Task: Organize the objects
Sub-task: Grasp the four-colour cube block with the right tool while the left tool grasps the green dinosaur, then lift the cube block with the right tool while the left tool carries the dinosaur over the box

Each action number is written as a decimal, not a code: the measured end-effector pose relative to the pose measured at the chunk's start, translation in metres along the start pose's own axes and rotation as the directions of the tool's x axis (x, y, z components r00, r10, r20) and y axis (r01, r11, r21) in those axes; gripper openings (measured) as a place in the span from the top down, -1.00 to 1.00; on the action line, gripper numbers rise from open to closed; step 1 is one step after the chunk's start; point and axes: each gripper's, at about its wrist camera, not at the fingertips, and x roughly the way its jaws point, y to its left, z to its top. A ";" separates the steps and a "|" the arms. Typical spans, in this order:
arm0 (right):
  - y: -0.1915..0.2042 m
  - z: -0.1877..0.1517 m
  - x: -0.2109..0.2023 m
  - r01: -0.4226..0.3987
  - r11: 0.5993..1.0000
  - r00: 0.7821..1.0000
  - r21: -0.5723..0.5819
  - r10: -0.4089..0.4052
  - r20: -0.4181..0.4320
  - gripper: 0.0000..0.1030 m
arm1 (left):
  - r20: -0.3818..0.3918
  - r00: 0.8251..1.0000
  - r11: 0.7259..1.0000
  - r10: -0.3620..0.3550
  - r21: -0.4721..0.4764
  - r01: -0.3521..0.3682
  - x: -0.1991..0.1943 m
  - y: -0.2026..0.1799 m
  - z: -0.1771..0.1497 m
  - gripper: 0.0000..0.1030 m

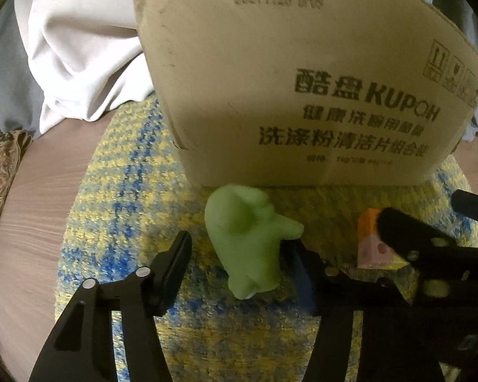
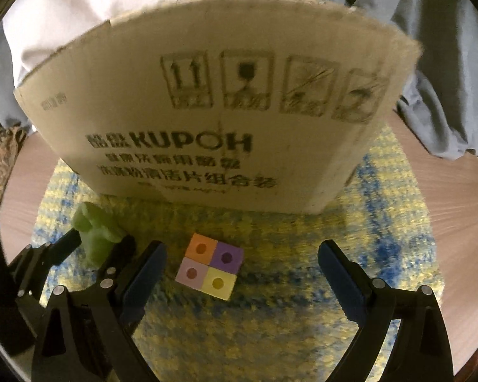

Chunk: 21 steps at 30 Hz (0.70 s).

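Note:
A soft green toy figure (image 1: 250, 238) lies on the yellow-and-blue mat (image 1: 127, 197) in front of the cardboard box (image 1: 286, 79). My left gripper (image 1: 239, 254) is open with its fingers on either side of the toy, not closed on it. The toy also shows in the right wrist view (image 2: 95, 234), between the left gripper's fingers. A four-coloured block (image 2: 209, 265) with orange, purple, pink and yellow squares lies on the mat. My right gripper (image 2: 242, 265) is open wide around the block without touching it. The block's edge shows in the left wrist view (image 1: 371, 242).
The cardboard box (image 2: 213, 121) stands upright at the back of the mat (image 2: 302, 302), its opening out of view. A wooden table surface (image 1: 38, 207) surrounds the mat. White and grey fabric (image 1: 79, 47) lies behind the box. A patterned cloth (image 1: 0, 165) is at the left.

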 end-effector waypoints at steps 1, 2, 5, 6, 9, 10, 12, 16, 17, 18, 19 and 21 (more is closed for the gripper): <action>0.001 -0.001 0.003 0.001 1.000 1.000 0.001 -0.001 -0.007 -0.83 | -0.001 1.000 1.000 0.000 0.000 0.000 0.000 -0.001 -0.001 -0.07; 0.001 -0.002 0.007 -0.002 1.000 1.000 0.006 0.002 -0.016 -0.78 | 0.000 1.000 1.000 0.000 -0.002 0.000 0.000 -0.001 -0.002 -0.05; -0.001 -0.005 0.018 -0.021 1.000 0.999 0.021 0.022 -0.044 -0.50 | 0.004 1.000 1.000 0.002 -0.005 -0.002 -0.002 -0.001 -0.005 0.03; -0.002 -0.006 0.020 -0.032 0.999 0.998 0.028 0.034 -0.050 -0.45 | 0.001 1.000 1.000 0.004 -0.003 -0.004 -0.002 -0.002 -0.005 0.03; -0.002 -0.007 0.023 -0.046 0.998 0.998 0.035 0.048 -0.048 -0.08 | 0.005 1.000 1.000 0.012 0.007 -0.012 -0.004 -0.005 -0.006 0.05; -0.002 -0.007 0.023 -0.049 0.998 0.998 0.034 0.051 -0.048 0.06 | 0.003 1.000 1.000 0.012 0.009 -0.012 -0.004 -0.005 -0.006 0.08; 0.000 -0.008 0.021 -0.047 0.999 0.998 0.028 0.048 -0.044 0.06 | 0.003 1.000 1.000 0.007 0.009 -0.007 -0.006 -0.006 -0.007 0.15; -0.003 -0.010 0.019 -0.047 0.998 0.998 0.034 0.049 -0.037 0.07 | 0.003 1.000 1.000 0.013 0.010 -0.013 -0.008 -0.008 -0.008 0.19; -0.005 -0.012 0.018 -0.047 0.998 0.998 0.037 0.049 -0.035 0.07 | 0.004 1.000 1.000 0.015 0.010 -0.015 -0.008 -0.008 -0.008 0.20; -0.006 -0.013 0.017 -0.048 0.998 0.998 0.040 0.049 -0.033 0.07 | 0.004 1.000 1.000 0.017 0.010 -0.018 -0.009 -0.009 -0.009 0.20; -0.007 -0.013 0.016 -0.048 0.998 0.998 0.041 0.049 -0.032 0.07 | 0.006 1.000 1.000 0.020 0.010 -0.020 -0.011 -0.009 -0.009 0.20; -0.009 -0.015 0.014 -0.049 0.998 0.998 0.045 0.050 -0.028 0.08 | 0.009 1.000 1.000 0.023 0.008 -0.023 -0.013 -0.009 -0.010 0.21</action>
